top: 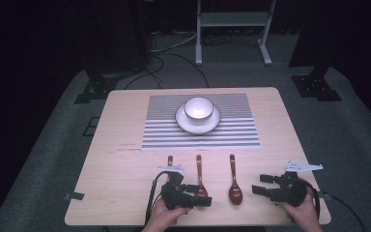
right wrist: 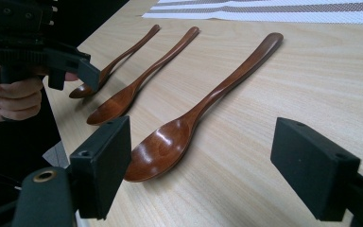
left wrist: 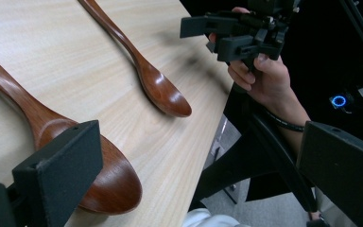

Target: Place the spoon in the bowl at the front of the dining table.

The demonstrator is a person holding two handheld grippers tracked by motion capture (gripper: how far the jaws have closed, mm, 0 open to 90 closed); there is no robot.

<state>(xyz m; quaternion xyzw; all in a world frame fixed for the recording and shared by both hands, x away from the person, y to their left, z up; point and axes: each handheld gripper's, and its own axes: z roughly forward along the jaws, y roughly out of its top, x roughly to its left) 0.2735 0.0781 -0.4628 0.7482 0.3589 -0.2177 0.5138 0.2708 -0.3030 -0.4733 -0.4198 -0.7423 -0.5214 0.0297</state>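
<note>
Pale wood-grain worktop (top: pixel 125 164) carries a striped mat (top: pixel 232 130) at the far side, with a white bowl (top: pixel 198 108) on a plate (top: pixel 182 123). Three glossy brown wooden spoons (top: pixel 234 181) lie near, between the left claw (top: pixel 195 195) and right claw (top: pixel 261 183), both spread apart, holding nothing.
</note>
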